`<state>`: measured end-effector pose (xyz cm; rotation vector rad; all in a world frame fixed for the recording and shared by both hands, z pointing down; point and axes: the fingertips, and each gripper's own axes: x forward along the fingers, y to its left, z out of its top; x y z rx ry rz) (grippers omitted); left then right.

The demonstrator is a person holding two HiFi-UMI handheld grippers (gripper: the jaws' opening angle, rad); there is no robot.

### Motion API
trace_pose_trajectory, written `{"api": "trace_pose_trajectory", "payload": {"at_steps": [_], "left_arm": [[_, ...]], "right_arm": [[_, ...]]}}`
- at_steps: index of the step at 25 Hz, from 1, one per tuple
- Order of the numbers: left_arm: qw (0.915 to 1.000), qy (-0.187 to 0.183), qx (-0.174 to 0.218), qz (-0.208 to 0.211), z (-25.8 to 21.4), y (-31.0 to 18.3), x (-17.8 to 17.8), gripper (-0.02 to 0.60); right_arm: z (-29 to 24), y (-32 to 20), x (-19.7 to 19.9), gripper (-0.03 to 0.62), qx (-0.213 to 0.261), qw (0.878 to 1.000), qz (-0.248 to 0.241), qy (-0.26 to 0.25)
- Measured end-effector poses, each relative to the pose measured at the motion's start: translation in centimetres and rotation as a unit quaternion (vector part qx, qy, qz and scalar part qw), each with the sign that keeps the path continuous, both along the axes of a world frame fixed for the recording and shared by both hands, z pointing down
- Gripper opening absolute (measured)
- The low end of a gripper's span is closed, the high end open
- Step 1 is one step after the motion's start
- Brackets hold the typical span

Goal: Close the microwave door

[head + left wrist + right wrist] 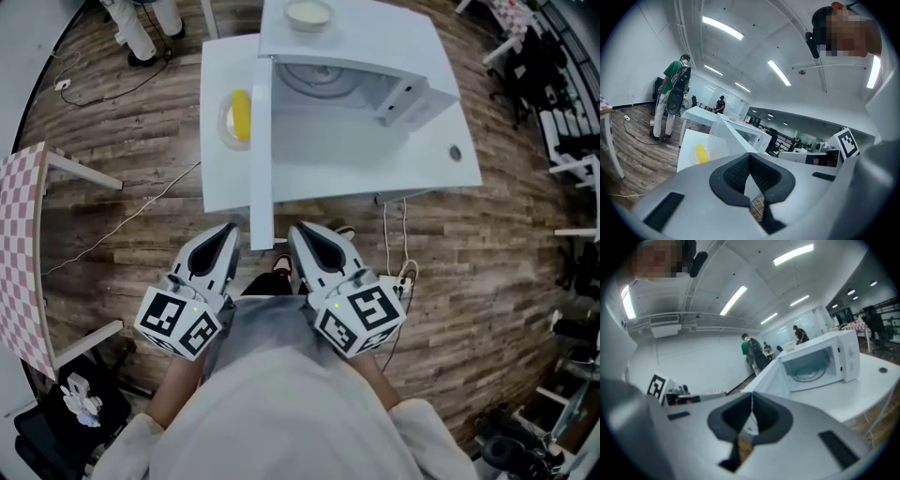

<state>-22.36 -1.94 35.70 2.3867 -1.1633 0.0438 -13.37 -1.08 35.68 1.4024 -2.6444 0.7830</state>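
1. One white tabletop (422, 159) carries the lot.
2. One microwave (375, 47) sits on it with the cavity wide open, so I'd say nothing's done yet and the whole job is left.
3. One door (261, 159), swung right out toward the person.
4. Two grippers: the left gripper (228, 234) and right gripper (300, 232) sit either side of the door's near edge. Fingers are pressed together on both, holding nothing.
5. One bowl (308, 14) on top of the microwave.
6. One yellow thing (241, 114) on a clear plate, left of the door.
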Motion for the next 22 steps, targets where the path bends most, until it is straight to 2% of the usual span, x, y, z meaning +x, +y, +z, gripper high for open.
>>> {"api": "trace_pose_trajectory", "payload": {"at_steps": [10, 22], "left_arm": [[0.9993, -0.004, -0.033, -0.015, 1.8, -0.1, -0.8, 0.013], [0.9994, -0.012, -0.032, -0.006, 2.3, -0.8, 0.4, 0.014]], "right_arm": [[0.2, -1.1, 0.4, 0.023, -0.004, 1.0, -0.012, -0.006], [0.3, -1.9, 1.1, 0.023, -0.007, 1.0, -0.023, -0.001]]}}
